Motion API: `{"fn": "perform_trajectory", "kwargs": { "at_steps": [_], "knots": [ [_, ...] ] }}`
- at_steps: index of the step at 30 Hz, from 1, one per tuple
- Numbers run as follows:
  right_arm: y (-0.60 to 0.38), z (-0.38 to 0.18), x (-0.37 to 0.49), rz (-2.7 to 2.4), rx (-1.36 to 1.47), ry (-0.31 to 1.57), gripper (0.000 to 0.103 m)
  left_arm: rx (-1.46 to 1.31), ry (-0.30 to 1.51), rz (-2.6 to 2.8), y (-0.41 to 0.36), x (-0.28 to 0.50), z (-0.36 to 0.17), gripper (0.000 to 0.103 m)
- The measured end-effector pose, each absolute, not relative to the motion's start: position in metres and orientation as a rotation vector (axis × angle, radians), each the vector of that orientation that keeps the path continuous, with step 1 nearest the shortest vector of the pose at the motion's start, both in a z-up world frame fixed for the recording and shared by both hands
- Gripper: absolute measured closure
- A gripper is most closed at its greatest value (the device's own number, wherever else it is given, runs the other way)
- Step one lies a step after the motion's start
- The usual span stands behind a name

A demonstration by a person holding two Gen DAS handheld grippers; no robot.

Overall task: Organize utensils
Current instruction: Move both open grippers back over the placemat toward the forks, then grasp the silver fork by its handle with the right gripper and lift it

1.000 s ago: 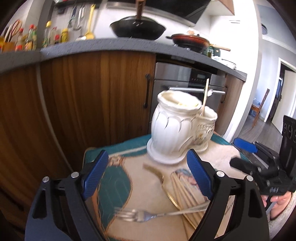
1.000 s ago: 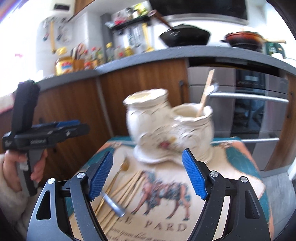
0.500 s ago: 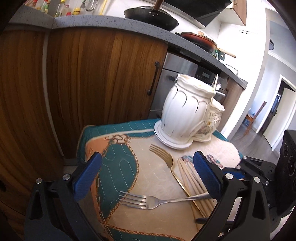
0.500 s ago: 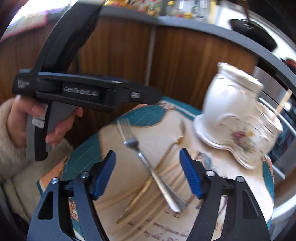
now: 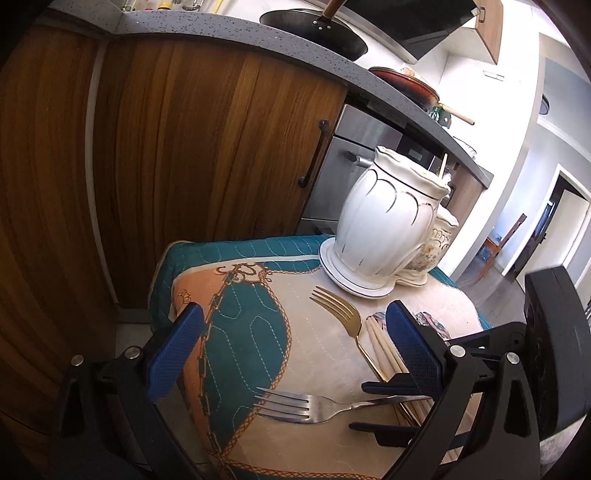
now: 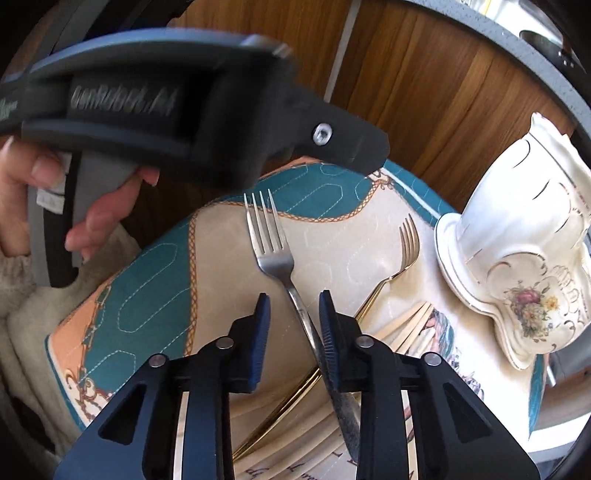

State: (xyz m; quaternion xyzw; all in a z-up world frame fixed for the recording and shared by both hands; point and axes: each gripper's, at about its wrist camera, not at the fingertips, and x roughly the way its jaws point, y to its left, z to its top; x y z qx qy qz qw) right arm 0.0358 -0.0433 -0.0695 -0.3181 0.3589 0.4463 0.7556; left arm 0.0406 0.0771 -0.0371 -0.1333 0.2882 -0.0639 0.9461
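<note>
Right wrist: right gripper jaws closing around silver fork handle, seemingly not pinching yet. Left gripper spread, empty. Gold fork, chopsticks still lie left of ceramic holder; one stick already inside.

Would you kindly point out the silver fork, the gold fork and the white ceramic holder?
silver fork (image 6: 275,258), right wrist view, base of its tines.
gold fork (image 5: 341,312), left wrist view, its head.
white ceramic holder (image 5: 384,218), left wrist view, ribbed body.

Home kitchen: grey speckled stone countertop over brown wooden cabinet doors, black wok, stainless steel oven.
</note>
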Motion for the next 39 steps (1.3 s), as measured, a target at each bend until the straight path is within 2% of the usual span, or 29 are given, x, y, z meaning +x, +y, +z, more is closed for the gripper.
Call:
{"fn": "perform_trajectory", "kwargs": {
  "at_steps": [2,3,6,16,24,31,39],
  "knots": [
    [-0.043,-0.069,0.04,0.979,-0.678,0.798,0.081,-0.26,0.589,-0.126,0.076,0.041,-0.038,0.006],
    [-0.044,-0.069,0.042,0.984,-0.668,0.804,0.088,-0.257,0.589,-0.124,0.076,0.041,-0.038,0.006],
    [-0.05,-0.068,0.043,0.999,-0.626,0.82,0.096,-0.265,0.588,-0.122,0.078,0.042,-0.039,0.006],
    [-0.112,-0.036,0.026,0.898,-0.382,0.687,0.096,-0.273,0.554,-0.128,0.077,0.032,-0.032,0.006],
    [-0.153,-0.049,0.024,0.804,-0.311,0.681,0.097,-0.254,0.541,-0.216,0.047,0.022,-0.017,0.006],
    [-0.198,-0.032,0.023,0.734,-0.246,0.604,0.097,-0.147,0.66,-0.152,0.021,0.039,-0.027,0.007],
    [-0.219,-0.034,0.03,0.677,-0.168,0.594,0.097,0.004,0.82,-0.137,-0.017,0.073,-0.043,0.044]
  ]
}}
